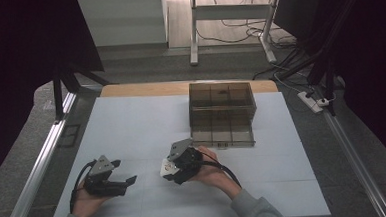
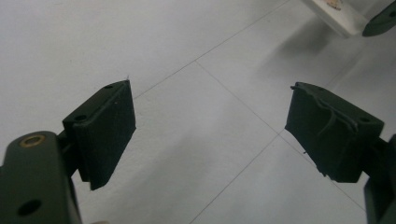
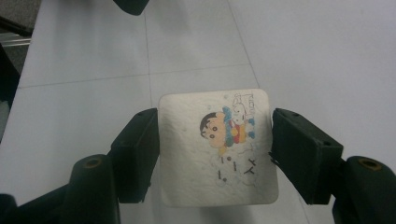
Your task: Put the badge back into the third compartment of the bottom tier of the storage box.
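Observation:
A white square pad [image 3: 187, 154] with a printed cartoon child sits between the jaws of my right gripper [image 3: 215, 151], which press on its two side edges. The high view shows this pad [image 1: 165, 166] held just above the white table [image 1: 131, 121], near the front middle, by the right gripper [image 1: 170, 171]. My left gripper [image 1: 126, 184] lies low at the front left, open, with nothing between its pads [image 2: 105, 130]. A corner of the pad [image 2: 338, 14] shows at the top right of the left gripper view.
A smoky brown see-through box [image 1: 222, 114] with compartments stands at the back middle of the table, its front flap lying down. Metal rails run along both table sides. Cables and a power strip [image 1: 311, 101] lie on the floor behind.

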